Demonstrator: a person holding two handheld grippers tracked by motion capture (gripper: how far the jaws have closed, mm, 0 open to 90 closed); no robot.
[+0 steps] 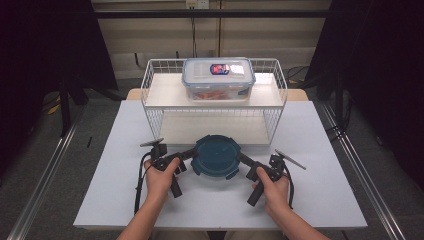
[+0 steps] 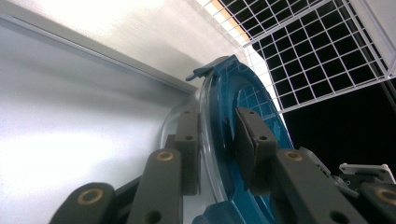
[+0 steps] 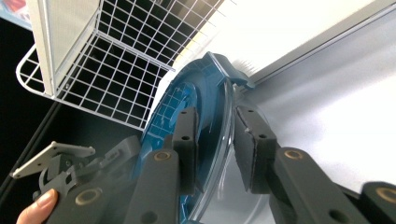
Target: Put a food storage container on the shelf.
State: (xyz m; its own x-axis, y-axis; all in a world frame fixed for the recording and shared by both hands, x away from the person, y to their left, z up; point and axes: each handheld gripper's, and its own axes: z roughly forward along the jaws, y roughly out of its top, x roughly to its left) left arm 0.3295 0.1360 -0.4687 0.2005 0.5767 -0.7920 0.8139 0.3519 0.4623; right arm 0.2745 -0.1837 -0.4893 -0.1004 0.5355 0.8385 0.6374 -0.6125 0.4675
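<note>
A round container with a dark blue lid [image 1: 216, 155] sits on the white table [image 1: 310, 190], just in front of the wire shelf. My left gripper [image 1: 192, 156] clamps its left edge. In the left gripper view the gripper [image 2: 218, 140] has one pad under the clear rim and the other on the blue lid [image 2: 243, 88]. My right gripper [image 1: 241, 160] clamps the opposite edge. In the right gripper view that gripper [image 3: 217, 140] straddles the rim the same way, with one pad on the lid [image 3: 201, 88]. A hand holds each gripper.
A white wire shelf [image 1: 150, 95] stands behind the round container, its lower level open toward me. On its top level rests a clear rectangular box [image 1: 218, 77] with a blue-edged lid and orange contents. Dark floor and metal rails flank the table.
</note>
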